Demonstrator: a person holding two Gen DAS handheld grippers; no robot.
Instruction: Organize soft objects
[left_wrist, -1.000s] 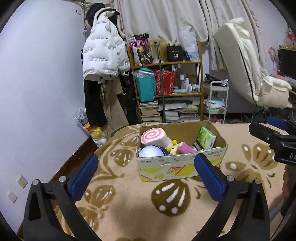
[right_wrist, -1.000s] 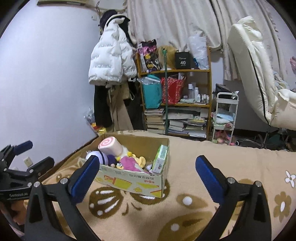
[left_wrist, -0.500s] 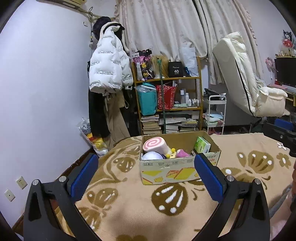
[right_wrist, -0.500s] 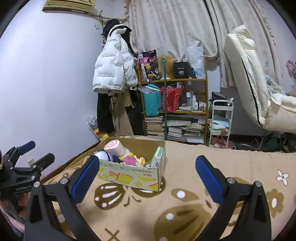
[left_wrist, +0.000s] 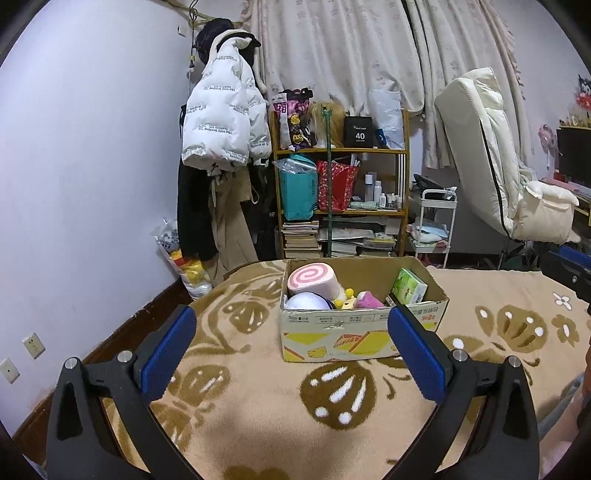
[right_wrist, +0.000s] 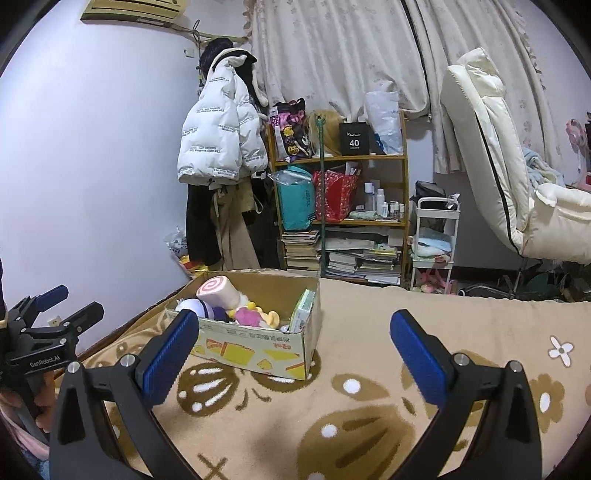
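1. Blanket (left_wrist: 258, 413) covers the whole surface. It is soft and tan, with brown shell shapes and white dots.
2. Walls are pale purple. Flowery curtains (left_wrist: 332, 55) hang at 12 o'clock.
3. The cardboard box (left_wrist: 354, 332) sits on the blanket at the middle of the left view. In the right view it sits at 9 o'clock of centre (right_wrist: 258, 347).
4. Soft toys fill the box. A pink swirl roll pillow (left_wrist: 312, 279) leans in its far left corner. A white and purple ball toy (left_wrist: 308, 301) lies just in front of the roll. A pink plush (left_wrist: 365, 300) and small yellow bits lie beside it; I cannot tell what shape they are. A green tissue pack (left_wrist: 408, 286) stands at the right end.
5. The left gripper (left_wrist: 291, 347) has its blue pads wide apart and holds nothing. It is near the box, and the right pad covers a bit of the box front.
6. The right gripper (right_wrist: 293, 354) is also spread wide and empty. It hangs over bare blanket, just right of the box.
7. A wooden shelf (left_wrist: 343, 199) stands at 12 o'clock, full of books, bags and bottles.
8. A white puffy coat (left_wrist: 221, 122) hangs at 11 o'clock.
9. A cream chair (left_wrist: 495, 166) leans back at 2 o'clock, with a small white cart (left_wrist: 436, 225) beside it.
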